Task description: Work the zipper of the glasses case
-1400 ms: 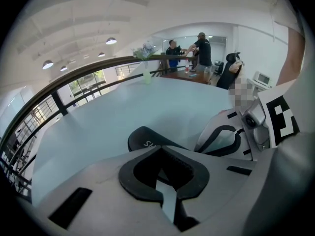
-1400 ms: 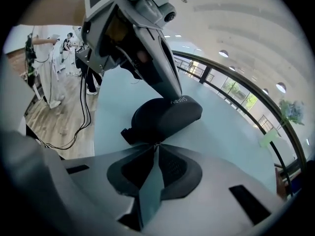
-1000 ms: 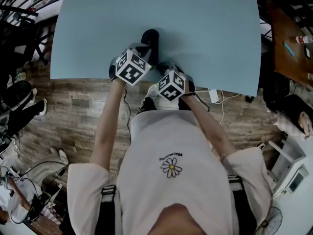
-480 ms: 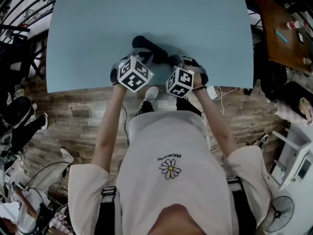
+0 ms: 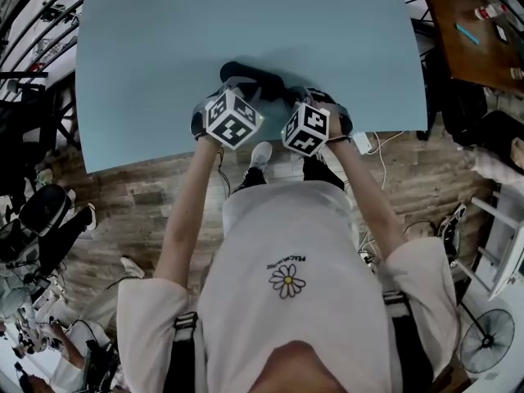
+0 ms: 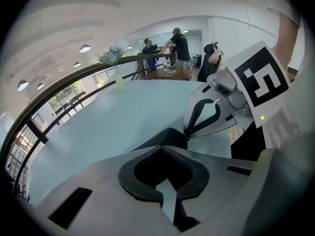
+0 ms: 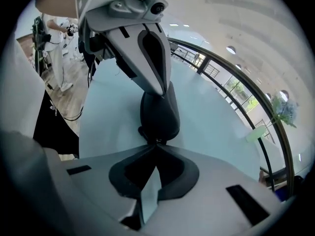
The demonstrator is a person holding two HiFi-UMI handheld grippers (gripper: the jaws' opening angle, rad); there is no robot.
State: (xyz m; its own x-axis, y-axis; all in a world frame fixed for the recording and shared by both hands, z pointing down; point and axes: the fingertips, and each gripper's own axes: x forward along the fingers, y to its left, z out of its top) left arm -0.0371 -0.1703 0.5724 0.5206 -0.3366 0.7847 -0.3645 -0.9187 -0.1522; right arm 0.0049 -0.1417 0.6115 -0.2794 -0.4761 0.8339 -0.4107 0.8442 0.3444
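Observation:
The black glasses case (image 5: 252, 77) lies on the light blue table (image 5: 164, 47) near its front edge. My left gripper (image 5: 239, 90) is shut, its tips pinching one end of the case (image 6: 167, 134). My right gripper (image 5: 296, 97) is shut at the other end. In the right gripper view, its tips (image 7: 156, 142) meet on a small zipper pull at the near end of the case (image 7: 160, 113). The left gripper (image 7: 165, 90) comes down onto the far end. From the left gripper view, the right gripper (image 6: 186, 137) touches the case's right side.
The table's front edge (image 5: 164, 155) runs just under both hands, with wooden floor (image 5: 139, 203) below it. A vase with flowers (image 6: 115, 77) stands at the table's far end. People (image 6: 172, 43) stand far behind. A brown table (image 5: 475, 31) is at the upper right.
Both grippers have shifted across the table with the case. The case has turned from pointing away to lying across the view, and the right gripper has swung out to its right end.

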